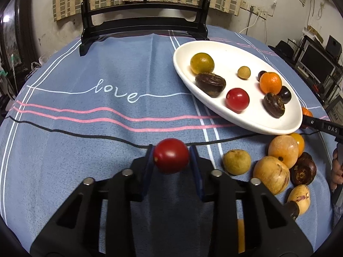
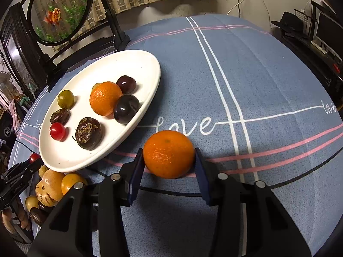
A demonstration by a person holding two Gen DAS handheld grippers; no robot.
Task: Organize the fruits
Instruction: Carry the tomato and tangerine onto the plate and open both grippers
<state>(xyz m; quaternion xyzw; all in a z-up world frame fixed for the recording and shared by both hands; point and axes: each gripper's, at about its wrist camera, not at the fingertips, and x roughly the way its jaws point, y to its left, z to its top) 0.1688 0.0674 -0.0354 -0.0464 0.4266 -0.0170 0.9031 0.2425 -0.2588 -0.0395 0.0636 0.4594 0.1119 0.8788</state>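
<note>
Left wrist view: left claw (image 1: 171,158) clamped on a cherry tomato (image 1: 170,159) above the bench; carry it gently to the white plate (image 1: 246,126). Right claw (image 2: 169,160) brackets a tangerine (image 2: 169,154) on the bench, pads seemingly touching; confirm grip before lifting.

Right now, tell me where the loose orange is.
In the right wrist view, the orange sits on the cloth between the right hand-held gripper's fingers, just right of the plate, below the word "love".

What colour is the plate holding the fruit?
White plate, clearest in the right wrist view.
</note>
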